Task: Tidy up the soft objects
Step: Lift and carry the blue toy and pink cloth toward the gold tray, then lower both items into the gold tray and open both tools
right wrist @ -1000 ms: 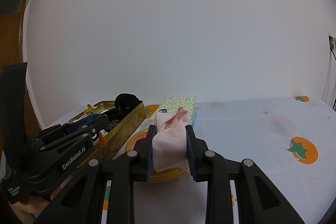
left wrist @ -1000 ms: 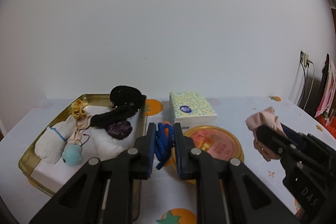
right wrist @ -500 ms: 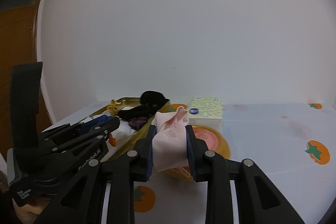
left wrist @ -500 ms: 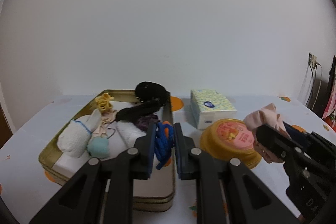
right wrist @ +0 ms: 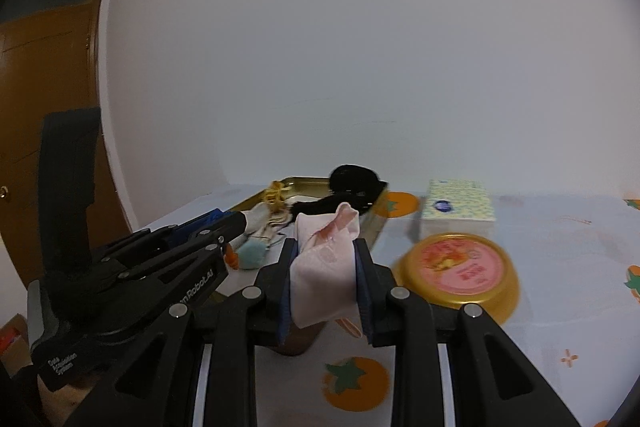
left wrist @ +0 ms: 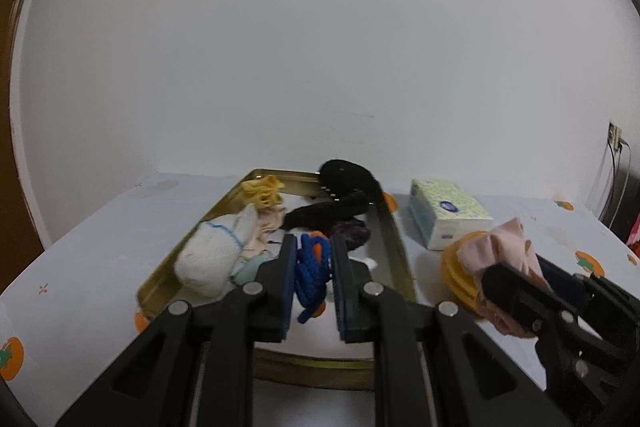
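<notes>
My left gripper (left wrist: 313, 281) is shut on a blue braided cord (left wrist: 310, 277) with an orange bit, held above the near part of the gold tin tray (left wrist: 394, 247). Inside the tray lie a white sock roll (left wrist: 208, 259), a yellow scrunchie (left wrist: 262, 191), a black band (left wrist: 340, 209), a purple scrunchie (left wrist: 352, 233) and a pale blue piece. My right gripper (right wrist: 325, 277) is shut on a pink folded cloth (right wrist: 324, 267), just right of the tray's near corner. In the left wrist view that pink cloth (left wrist: 500, 255) shows at the right.
A tissue pack (left wrist: 444, 219) stands right of the tray, with a round gold tin with a pink lid (right wrist: 460, 269) in front of it. The tablecloth (right wrist: 560, 247) is white with orange fruit prints. A brown door (right wrist: 44, 99) is at the left, a wall behind.
Both grippers have shifted left along the table, so the tray now lies straight ahead of the left one. Their grips on the blue cord and the pink cloth are unchanged.
</notes>
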### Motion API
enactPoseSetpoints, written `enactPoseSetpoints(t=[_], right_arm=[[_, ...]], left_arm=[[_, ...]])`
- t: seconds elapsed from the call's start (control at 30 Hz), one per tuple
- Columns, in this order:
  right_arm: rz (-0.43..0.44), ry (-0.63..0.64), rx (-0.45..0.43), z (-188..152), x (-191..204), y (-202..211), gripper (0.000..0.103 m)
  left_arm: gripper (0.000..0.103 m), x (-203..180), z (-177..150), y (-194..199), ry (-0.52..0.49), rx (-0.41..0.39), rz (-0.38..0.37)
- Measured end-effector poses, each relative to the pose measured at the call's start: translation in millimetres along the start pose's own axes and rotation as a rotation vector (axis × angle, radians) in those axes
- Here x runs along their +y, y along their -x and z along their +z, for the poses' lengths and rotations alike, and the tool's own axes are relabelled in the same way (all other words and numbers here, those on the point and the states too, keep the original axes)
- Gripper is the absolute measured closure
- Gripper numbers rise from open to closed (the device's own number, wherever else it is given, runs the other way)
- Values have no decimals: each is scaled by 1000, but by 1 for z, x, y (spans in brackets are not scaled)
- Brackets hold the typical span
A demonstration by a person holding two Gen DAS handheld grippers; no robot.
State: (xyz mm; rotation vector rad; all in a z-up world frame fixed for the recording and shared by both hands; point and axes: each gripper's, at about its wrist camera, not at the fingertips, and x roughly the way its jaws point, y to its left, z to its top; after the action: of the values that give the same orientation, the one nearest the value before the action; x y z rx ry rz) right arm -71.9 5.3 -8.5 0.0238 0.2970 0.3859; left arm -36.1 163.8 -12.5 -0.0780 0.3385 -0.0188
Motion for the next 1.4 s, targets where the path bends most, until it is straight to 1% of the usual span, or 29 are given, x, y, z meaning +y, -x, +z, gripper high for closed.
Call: enactPoseSetpoints(t=[0.23, 0.57, 0.7, 0.83, 1.03, 1.2, 1.4], right_arm=[[32, 15, -1, 0, 22, -9, 73], [72, 51, -10, 1, 45, -22, 73], [76, 57, -11, 3, 50, -32, 73], [72, 67, -18, 7, 56, -42, 73], [42, 88, -37, 12, 59, -55, 73], [-1, 82, -38, 17, 52, -68, 73], [-70, 57, -36, 25, 39, -86, 73]], left_arm=[[89, 28, 1, 1, 60, 8, 21], [89, 47, 3, -1, 58, -1, 94], [89, 55, 4, -4, 55, 0, 125], [89, 62, 6, -11, 58, 10, 140], [89, 61, 10, -21, 33, 8, 164], [89, 56, 15, -34, 29, 29, 131], [89, 45, 22, -58, 14, 54, 114]])
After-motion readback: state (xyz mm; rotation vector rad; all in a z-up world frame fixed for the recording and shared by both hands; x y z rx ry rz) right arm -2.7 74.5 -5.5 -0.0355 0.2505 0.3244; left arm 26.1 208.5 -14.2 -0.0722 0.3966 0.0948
